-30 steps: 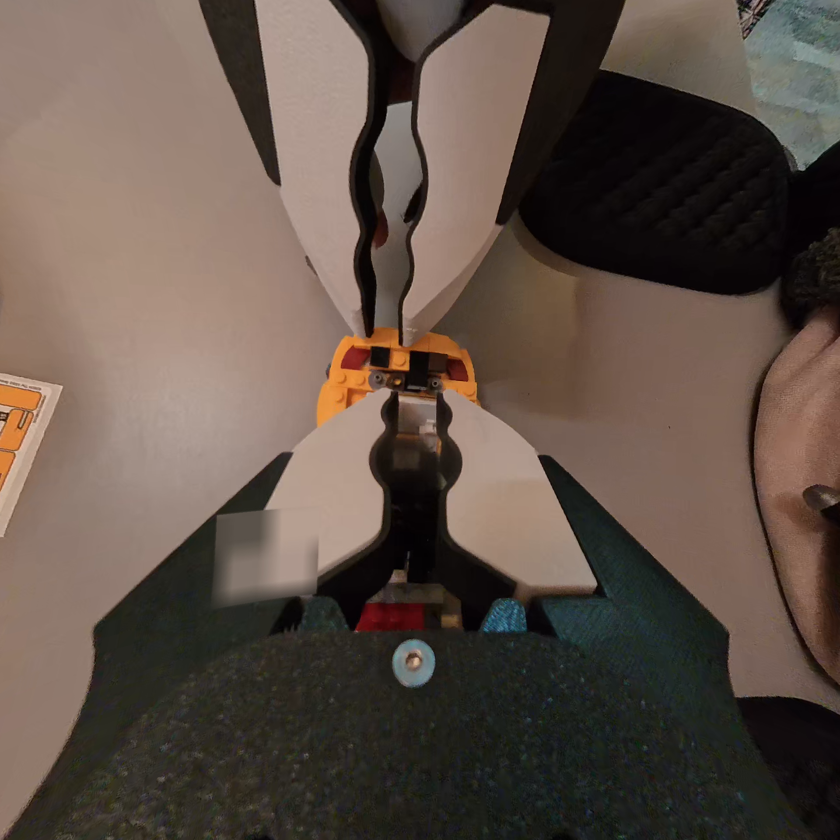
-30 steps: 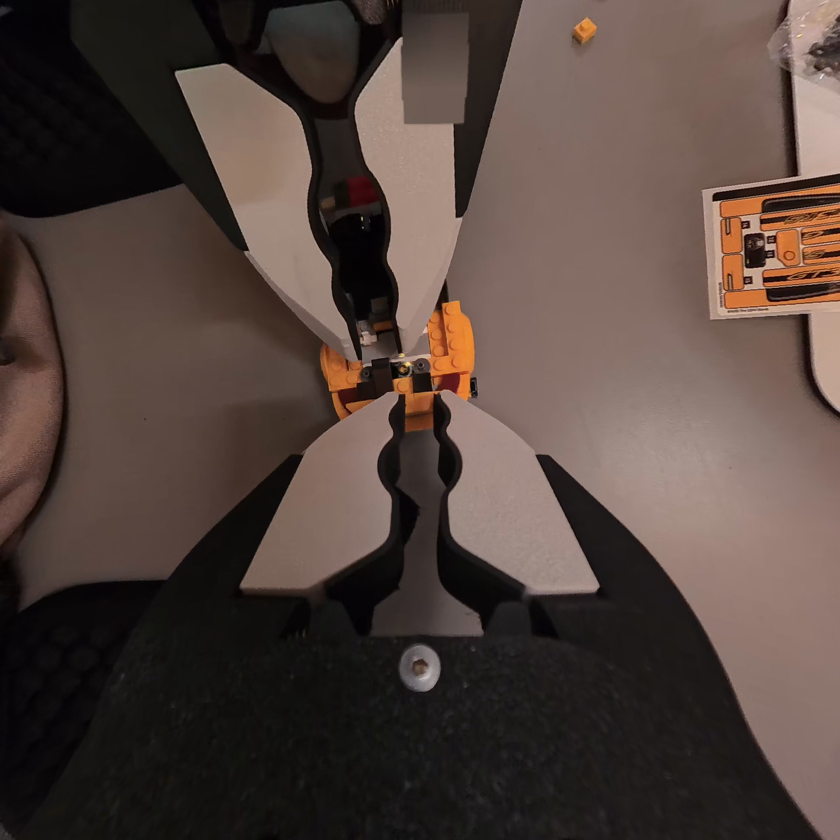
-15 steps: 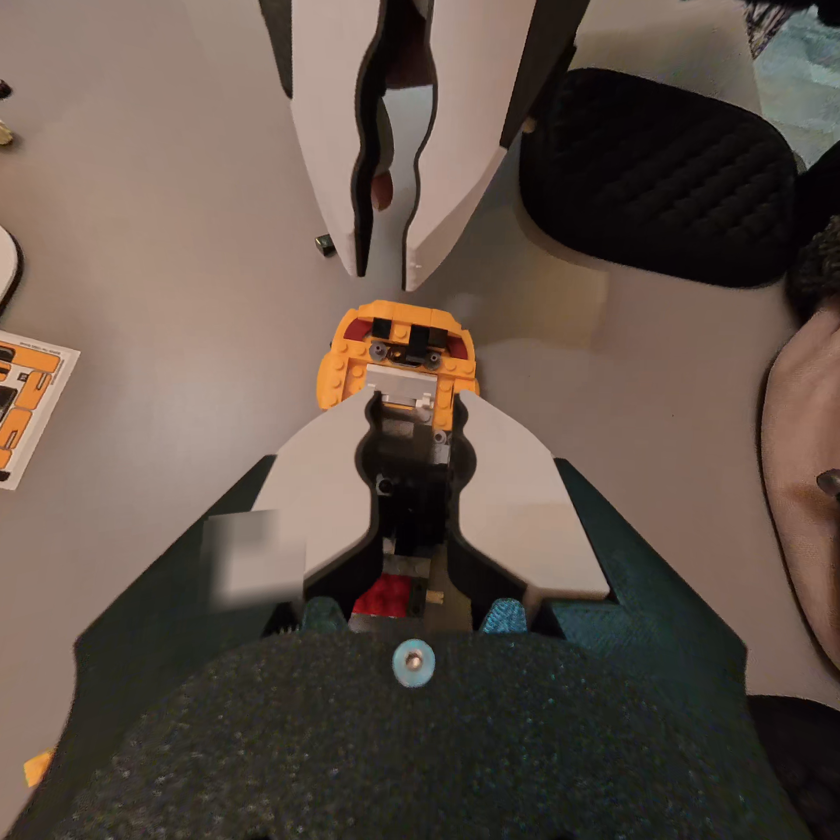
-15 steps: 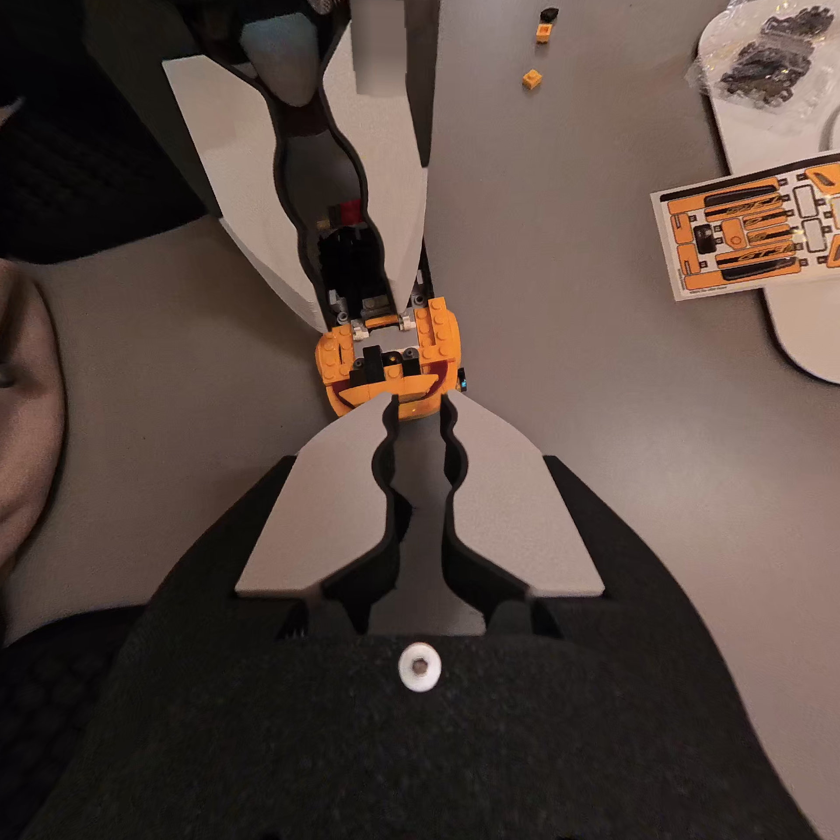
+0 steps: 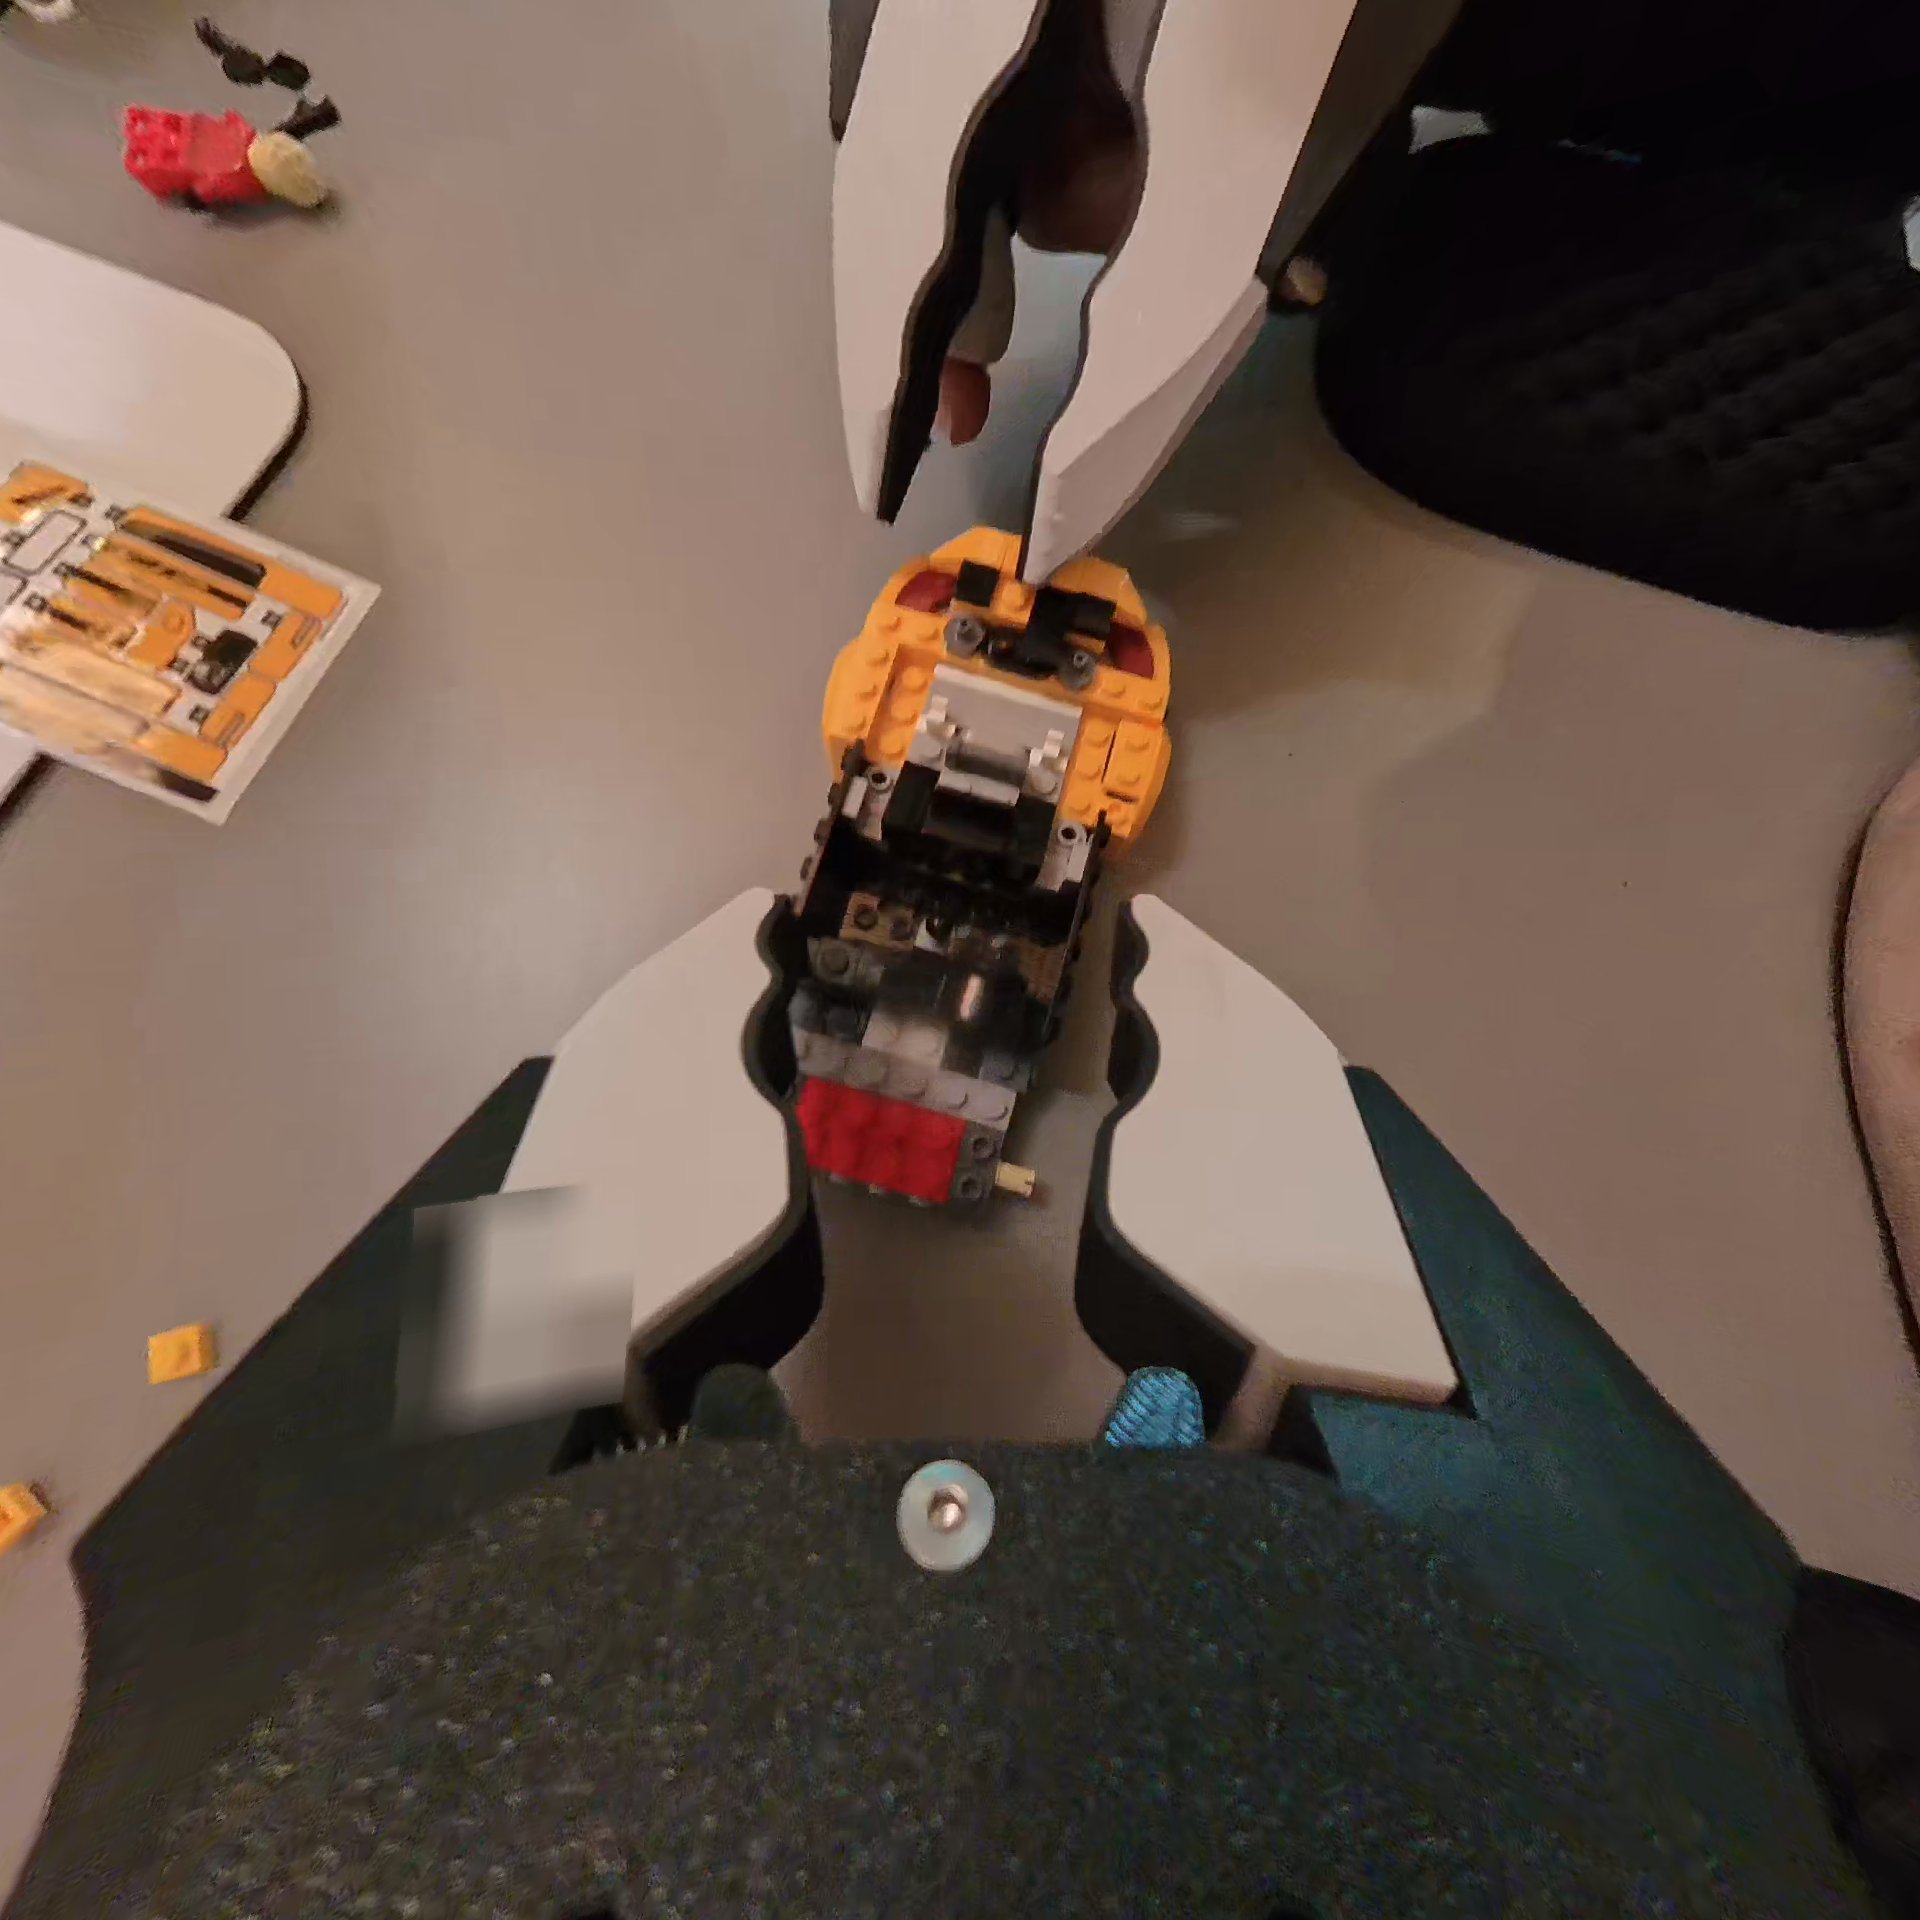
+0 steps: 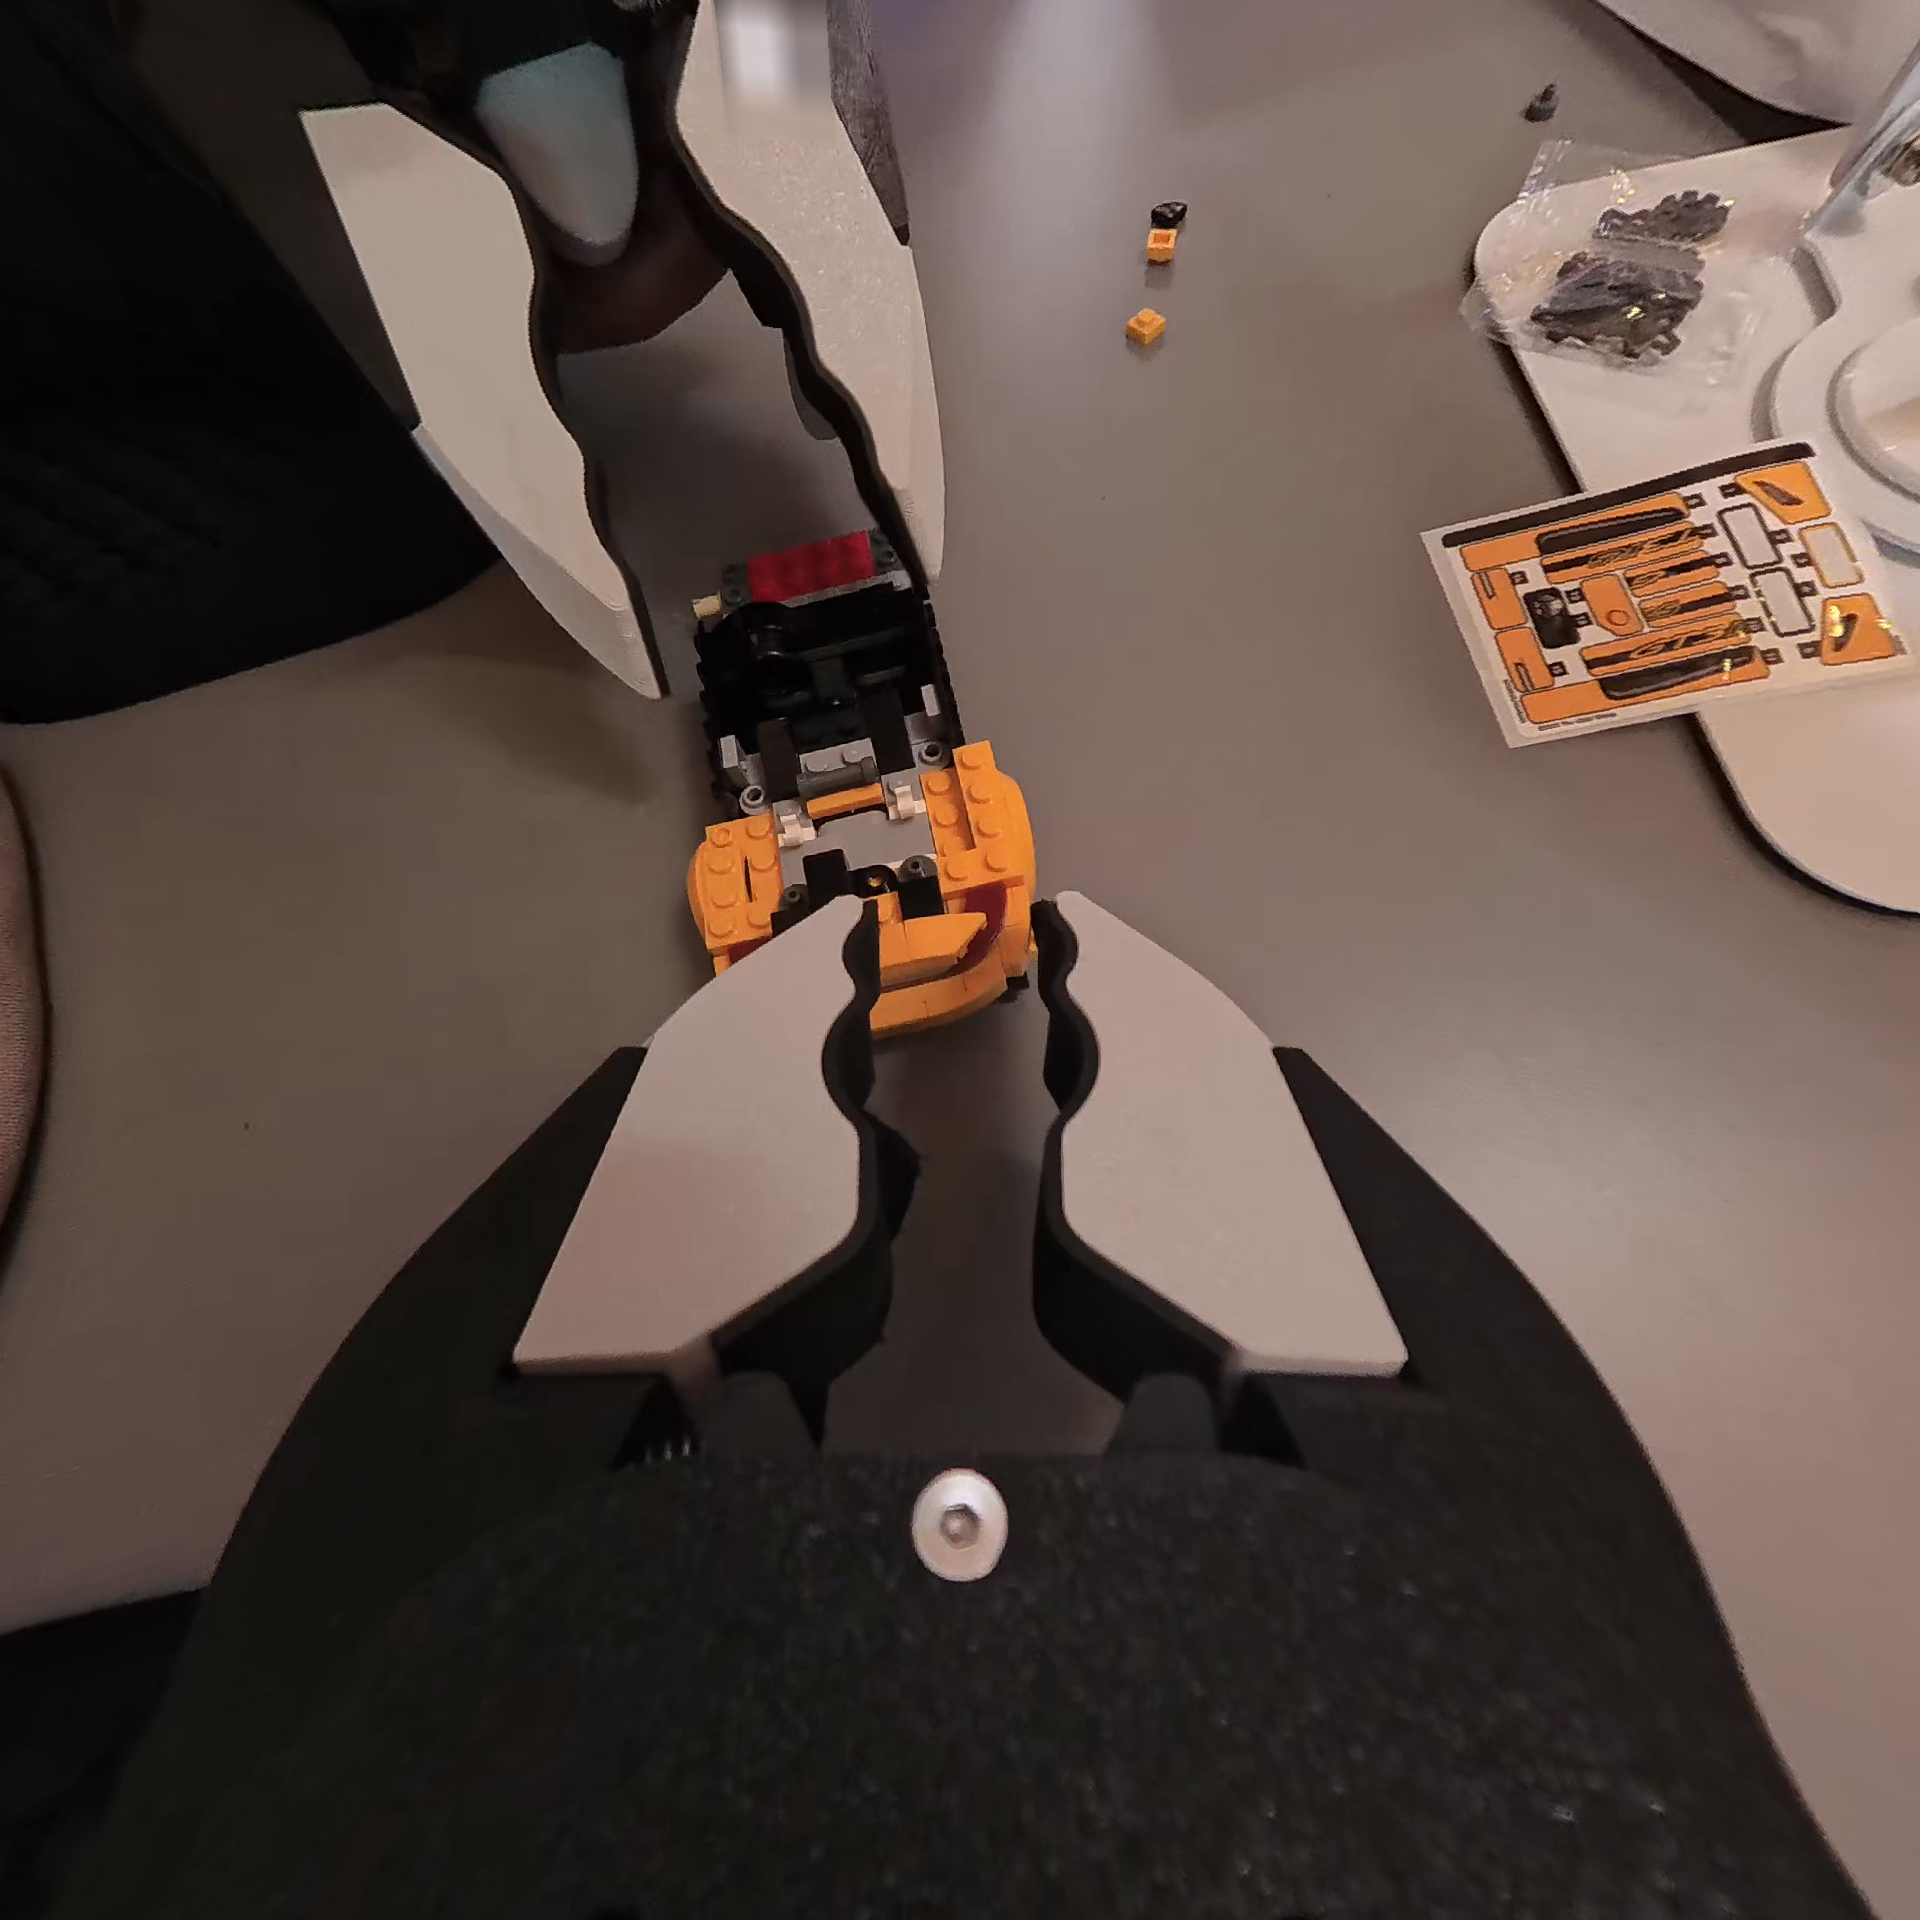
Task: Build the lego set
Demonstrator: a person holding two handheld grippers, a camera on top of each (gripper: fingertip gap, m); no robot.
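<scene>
The half-built lego car [image 5: 987,831] lies flat on the grey worktop [image 5: 582,727], orange nose away from the left gripper [image 5: 940,925] and red rear block [image 5: 883,1138] between that gripper's spread fingers, which flank the black chassis without clearly gripping it. Opposite, the right gripper [image 6: 951,914] also stands spread, holding nothing, its tips over the orange nose; in the left wrist view one tip appears to touch the nose top, though actual contact cannot be confirmed. The step in hand looks like steadying the model between placements and going for the next piece. To do it well, I would close the left gripper squarely on the solid chassis sides rather than on the thin black side walls, which could pop off, and keep the car flat on the worktop while pressing parts down. Loose orange pieces [image 6: 1143,324] lie well away toward the sticker sheet [image 6: 1662,597] and the bag of black parts [image 6: 1621,275]; the right gripper should lift clear of the nose before reaching, so it does not drag the model.
</scene>
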